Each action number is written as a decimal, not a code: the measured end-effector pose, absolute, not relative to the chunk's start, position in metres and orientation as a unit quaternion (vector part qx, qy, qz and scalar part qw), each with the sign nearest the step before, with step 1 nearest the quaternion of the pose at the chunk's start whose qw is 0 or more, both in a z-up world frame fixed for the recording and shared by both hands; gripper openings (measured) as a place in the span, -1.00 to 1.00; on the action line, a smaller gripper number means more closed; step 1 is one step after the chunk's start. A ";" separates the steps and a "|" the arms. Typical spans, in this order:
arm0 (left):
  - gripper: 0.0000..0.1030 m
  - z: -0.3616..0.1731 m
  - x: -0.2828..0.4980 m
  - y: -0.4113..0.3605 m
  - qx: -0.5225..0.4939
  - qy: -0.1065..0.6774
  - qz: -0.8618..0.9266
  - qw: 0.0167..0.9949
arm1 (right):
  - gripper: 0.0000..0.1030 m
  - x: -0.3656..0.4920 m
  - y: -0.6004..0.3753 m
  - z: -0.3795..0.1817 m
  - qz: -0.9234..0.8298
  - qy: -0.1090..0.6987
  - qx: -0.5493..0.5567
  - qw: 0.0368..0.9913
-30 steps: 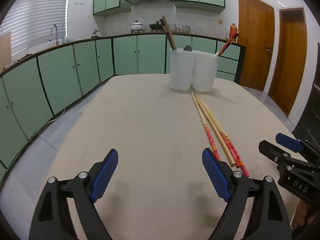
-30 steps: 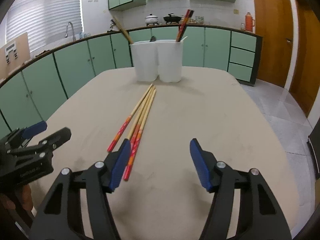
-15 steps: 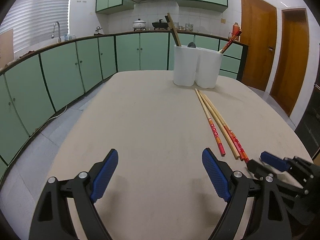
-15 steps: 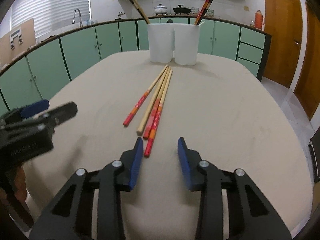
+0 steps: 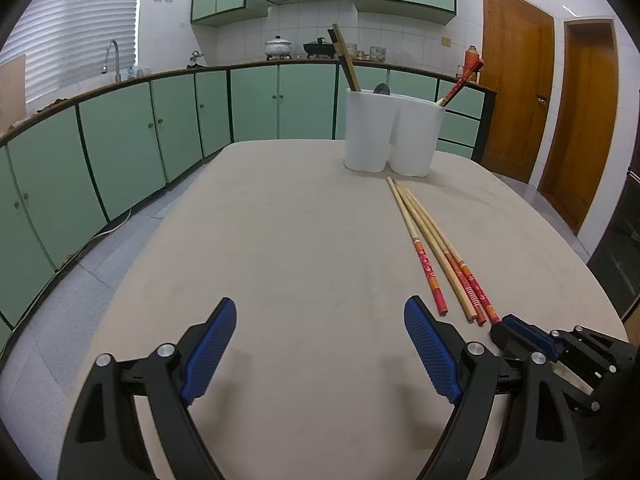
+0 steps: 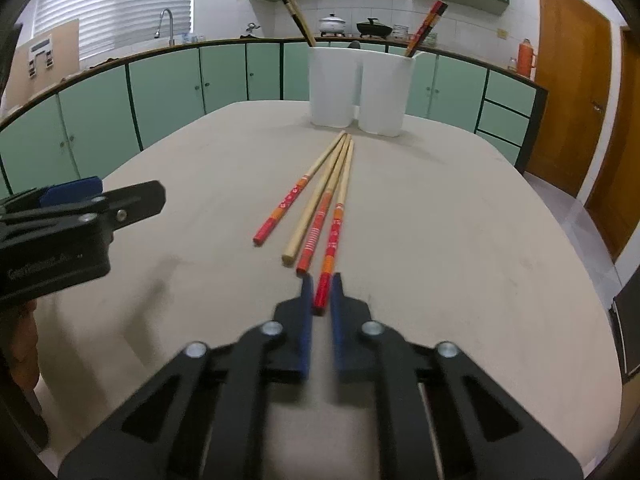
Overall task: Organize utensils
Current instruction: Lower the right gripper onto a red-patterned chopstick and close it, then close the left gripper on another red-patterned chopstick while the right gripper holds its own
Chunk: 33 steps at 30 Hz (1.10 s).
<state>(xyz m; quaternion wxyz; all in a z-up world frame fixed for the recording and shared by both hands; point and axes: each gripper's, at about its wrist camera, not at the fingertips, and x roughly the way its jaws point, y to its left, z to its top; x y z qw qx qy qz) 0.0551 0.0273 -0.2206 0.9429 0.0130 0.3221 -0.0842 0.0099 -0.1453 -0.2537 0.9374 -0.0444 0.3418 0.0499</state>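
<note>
We see a broad beige tabletop (image 5: 280,240), matte and faintly smudged, with rounded corners. Around it runs a curved line of pale green cabinets (image 5: 132,128) under a dark counter, with a sink tap (image 5: 114,58) at ten o'clock, pots (image 5: 278,46) on the far counter, a window blind (image 5: 76,24) at upper left and two wooden doors (image 5: 516,96) at two o'clock.

A white utensil holder (image 6: 360,92) with several compartments stands at twelve o'clock on the tabletop — sticks lean out of it. Four chopsticks (image 6: 320,200) lie side by side just before it, fanning toward us.

Our right gripper (image 6: 322,292) is clamped on the red end of the rightmost chopstick (image 6: 334,232), the blue pads pressing either side. Our left gripper (image 5: 320,336) hangs at nine o'clock of the chopsticks with its jaws spread wide and nothing between them.
</note>
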 end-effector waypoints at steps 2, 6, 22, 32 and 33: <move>0.63 -0.221 0.056 0.023 0.013 0.323 -0.089 0.942 | -0.86 0.010 -0.147 -0.253 0.051 0.343 -0.039 0.937; 0.63 -0.222 0.058 0.011 0.015 0.326 -0.103 0.940 | -0.89 0.011 -0.164 -0.248 0.034 0.348 -0.015 0.937; 0.41 -0.240 0.082 -0.029 0.010 0.372 -0.124 0.920 | -0.89 0.016 -0.220 -0.231 -0.004 0.320 0.020 0.947; 0.00 -0.244 0.090 -0.045 0.028 0.380 -0.114 0.917 | -0.89 0.019 -0.226 -0.230 0.009 0.318 0.029 0.948; -0.05 -0.244 0.089 -0.046 0.029 0.380 -0.114 0.918 | -0.89 0.019 -0.227 -0.230 0.009 0.319 0.032 0.947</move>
